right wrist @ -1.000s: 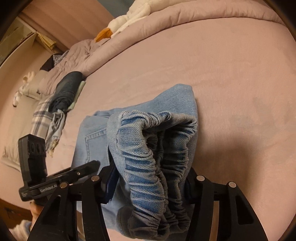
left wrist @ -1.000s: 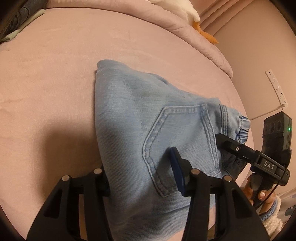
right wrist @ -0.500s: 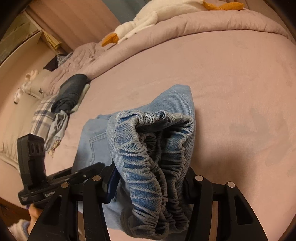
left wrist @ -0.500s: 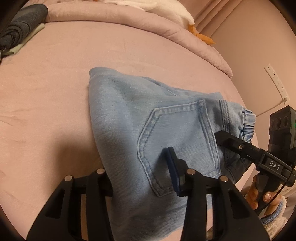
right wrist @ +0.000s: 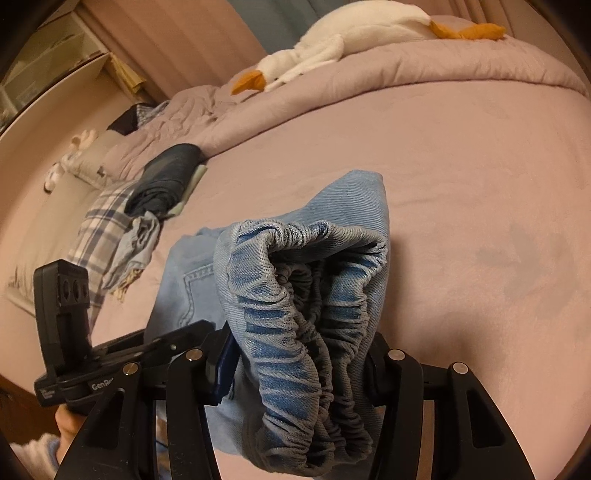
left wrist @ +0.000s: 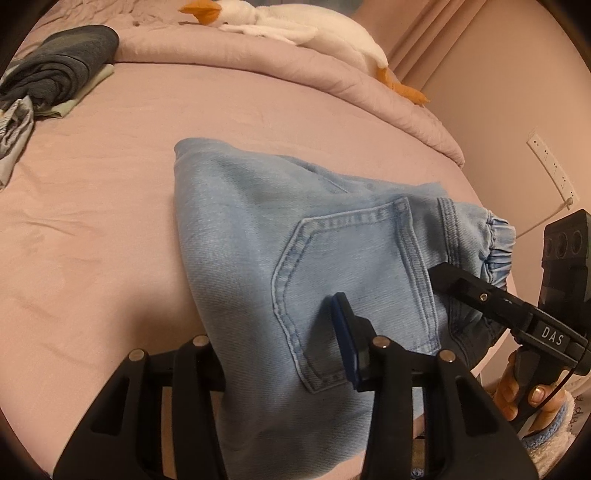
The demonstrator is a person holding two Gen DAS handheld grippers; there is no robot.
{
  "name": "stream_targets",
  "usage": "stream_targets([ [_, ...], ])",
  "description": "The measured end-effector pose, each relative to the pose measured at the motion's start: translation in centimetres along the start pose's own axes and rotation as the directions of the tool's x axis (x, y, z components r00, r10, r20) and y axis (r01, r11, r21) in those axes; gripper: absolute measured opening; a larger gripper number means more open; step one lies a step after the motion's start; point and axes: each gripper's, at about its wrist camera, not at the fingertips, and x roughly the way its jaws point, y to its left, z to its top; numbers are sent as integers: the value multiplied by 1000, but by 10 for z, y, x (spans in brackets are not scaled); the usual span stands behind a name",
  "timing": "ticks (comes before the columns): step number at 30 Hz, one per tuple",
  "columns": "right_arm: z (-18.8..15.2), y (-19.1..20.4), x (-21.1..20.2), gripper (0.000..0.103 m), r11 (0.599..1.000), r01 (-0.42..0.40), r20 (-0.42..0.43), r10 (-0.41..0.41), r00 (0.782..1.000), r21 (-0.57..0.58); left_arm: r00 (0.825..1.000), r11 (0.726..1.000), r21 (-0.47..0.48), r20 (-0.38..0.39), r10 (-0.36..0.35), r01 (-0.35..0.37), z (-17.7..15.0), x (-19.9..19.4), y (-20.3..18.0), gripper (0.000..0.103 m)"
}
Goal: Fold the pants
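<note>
The light blue denim pants (left wrist: 258, 240) are a folded bundle over the pink bed sheet (left wrist: 92, 221), back pocket (left wrist: 351, 266) facing up. My left gripper (left wrist: 273, 350) is shut on the bundle's near edge, its blue pad pressing the pocket. In the right wrist view, the bunched elastic waistband (right wrist: 295, 295) fills the gap of my right gripper (right wrist: 299, 365), which is shut on it. The right gripper (left wrist: 454, 280) also shows in the left wrist view at the waistband end, with a hand under it. The left gripper (right wrist: 177, 338) appears low left in the right wrist view.
A white plush goose (left wrist: 295, 29) lies on the rolled quilt (left wrist: 369, 88) at the bed's far side. Dark folded clothes (left wrist: 59, 62) and a plaid cloth (right wrist: 103, 229) sit at one side. A wall socket strip (left wrist: 550, 162) and a shelf (right wrist: 48, 66) border the bed.
Both grippers have risen and pulled back with the pants held between them. More of the far bed, the goose and the dark clothes has come into view.
</note>
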Motion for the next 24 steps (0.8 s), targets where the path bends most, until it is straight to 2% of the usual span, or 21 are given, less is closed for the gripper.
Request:
stream_targets([
  [11, -4, 30, 0, 55, 998, -42, -6, 42, 999, -50, 998, 999, -25, 39, 44, -43, -19, -31, 18, 43],
  [24, 0, 63, 11, 55, 989, -59, -23, 57, 998, -134, 994, 996, -58, 85, 67, -62, -17, -49, 36, 43],
])
